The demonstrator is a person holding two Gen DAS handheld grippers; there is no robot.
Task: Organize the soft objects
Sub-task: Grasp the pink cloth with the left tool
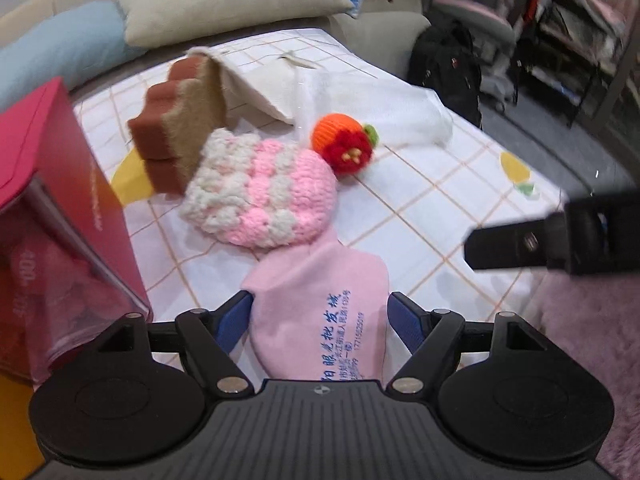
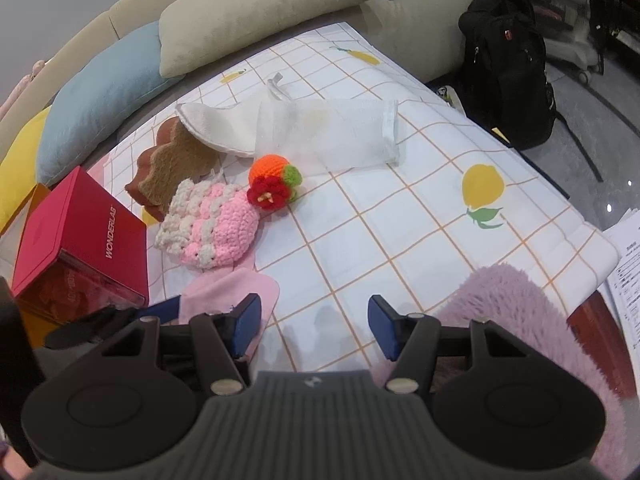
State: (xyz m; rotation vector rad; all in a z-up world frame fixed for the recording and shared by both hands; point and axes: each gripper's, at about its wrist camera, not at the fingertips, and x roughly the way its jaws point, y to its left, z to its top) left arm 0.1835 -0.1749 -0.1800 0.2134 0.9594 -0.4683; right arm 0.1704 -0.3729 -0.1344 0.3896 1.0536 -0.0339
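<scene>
At far left, a red box (image 2: pixel 80 236) lettered WONDERLAB stands at the edge of a surface covered by a white checked cloth (image 2: pixel 400 232) printed with yellow fruit. Just beside it, a brown sponge (image 1: pixel 176 128) leans against a pink-and-white crocheted pouch (image 1: pixel 260 192); the pouch touches the sponge and overlaps the upper end of a pink cloth (image 1: pixel 320 320) printed with blue characters. The left gripper (image 1: pixel 320 316) straddles that pink cloth, its blue fingers (image 1: pixel 234 320) apart on either side, the cloth lying between them; whether the pads touch it cannot be told. Right of the pouch, touching its edge, sits an orange knitted ball (image 2: pixel 272 184) with a red flower and green leaf. Behind it lie a white folded towel (image 2: pixel 216 128) and, overlapping it, a white mesh bag (image 2: pixel 340 136). The right gripper (image 2: pixel 314 324) hovers over bare cloth with its fingers (image 2: pixel 382 324) wide apart, holding nothing. A pink fluffy rug (image 2: pixel 520 320) lies at lower right.
</scene>
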